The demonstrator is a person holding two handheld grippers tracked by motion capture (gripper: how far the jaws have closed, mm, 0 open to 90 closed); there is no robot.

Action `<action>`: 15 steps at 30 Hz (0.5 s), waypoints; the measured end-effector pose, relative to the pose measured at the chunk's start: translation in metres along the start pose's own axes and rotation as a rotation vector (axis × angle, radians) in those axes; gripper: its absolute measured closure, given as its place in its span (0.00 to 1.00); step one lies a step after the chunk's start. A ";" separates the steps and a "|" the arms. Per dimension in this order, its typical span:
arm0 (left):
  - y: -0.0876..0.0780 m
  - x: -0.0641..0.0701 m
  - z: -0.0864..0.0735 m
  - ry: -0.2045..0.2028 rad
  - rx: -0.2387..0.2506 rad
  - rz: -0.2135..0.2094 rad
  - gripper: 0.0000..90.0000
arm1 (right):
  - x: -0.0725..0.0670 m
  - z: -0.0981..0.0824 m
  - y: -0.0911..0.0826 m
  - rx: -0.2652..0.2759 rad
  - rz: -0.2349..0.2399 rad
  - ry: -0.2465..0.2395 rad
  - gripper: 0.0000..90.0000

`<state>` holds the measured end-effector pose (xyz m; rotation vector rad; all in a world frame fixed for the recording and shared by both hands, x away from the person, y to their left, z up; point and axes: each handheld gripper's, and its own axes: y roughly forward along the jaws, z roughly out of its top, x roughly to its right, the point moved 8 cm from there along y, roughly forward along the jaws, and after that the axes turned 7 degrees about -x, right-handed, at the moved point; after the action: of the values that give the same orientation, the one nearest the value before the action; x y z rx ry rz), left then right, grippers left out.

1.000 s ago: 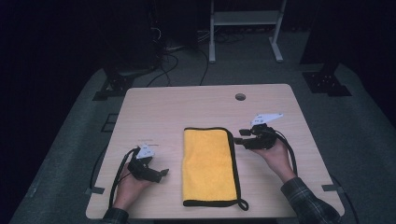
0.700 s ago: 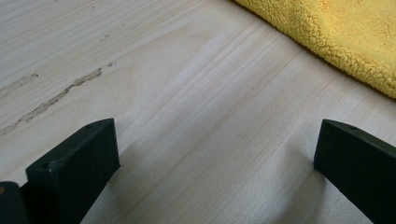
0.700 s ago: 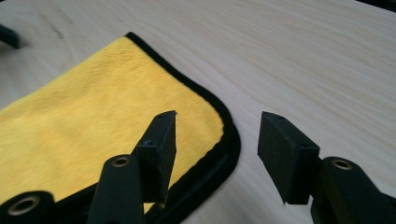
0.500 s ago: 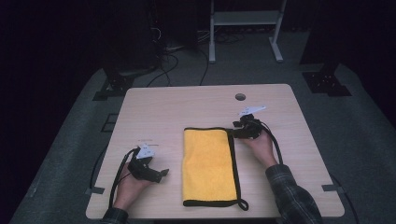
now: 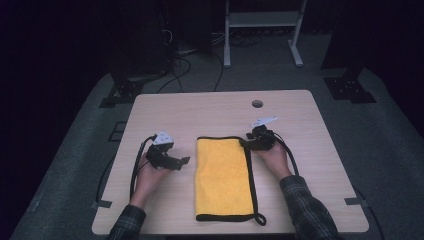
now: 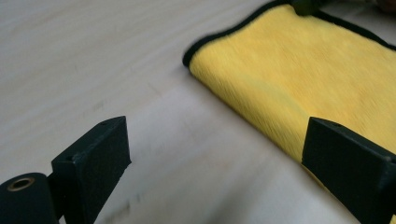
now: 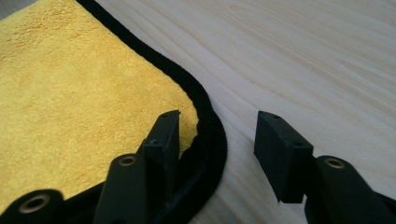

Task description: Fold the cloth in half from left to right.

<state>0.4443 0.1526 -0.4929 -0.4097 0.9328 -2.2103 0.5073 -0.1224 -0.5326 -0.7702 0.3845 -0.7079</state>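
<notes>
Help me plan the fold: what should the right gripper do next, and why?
Probably close the right gripper: its open fingers straddle the black-trimmed far corner of the yellow cloth, one over the cloth, one over the table, nothing pinched yet.

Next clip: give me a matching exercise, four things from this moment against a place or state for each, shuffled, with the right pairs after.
Things:
1. yellow towel
2. left gripper
3. right gripper
4. round hole

Places or states:
A. at the towel's far right corner, fingers astride its black edging
B. in the table top, near the far edge
C. folded flat, mid-table, between the hands
D. open wide over bare wood, beside the towel's left edge

Pairs: 1-C, 2-D, 3-A, 4-B
</notes>
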 end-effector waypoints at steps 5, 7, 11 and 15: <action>0.027 -0.009 0.022 -0.010 -0.005 -0.019 0.15 | -0.001 0.000 0.000 0.008 0.012 -0.001 0.61; 0.038 -0.011 0.029 -0.019 -0.001 -0.028 0.16 | -0.002 0.000 0.000 0.011 0.014 -0.003 0.64; 0.053 -0.014 0.035 -0.018 -0.010 -0.034 0.20 | -0.004 0.000 0.000 0.007 0.018 -0.005 0.69; 0.069 -0.012 0.034 -0.020 -0.044 -0.057 0.23 | -0.005 0.000 0.000 0.002 0.021 -0.009 0.71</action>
<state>0.5033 0.1087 -0.5196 -0.4836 0.9723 -2.2364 0.5034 -0.1195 -0.5324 -0.7662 0.3832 -0.6843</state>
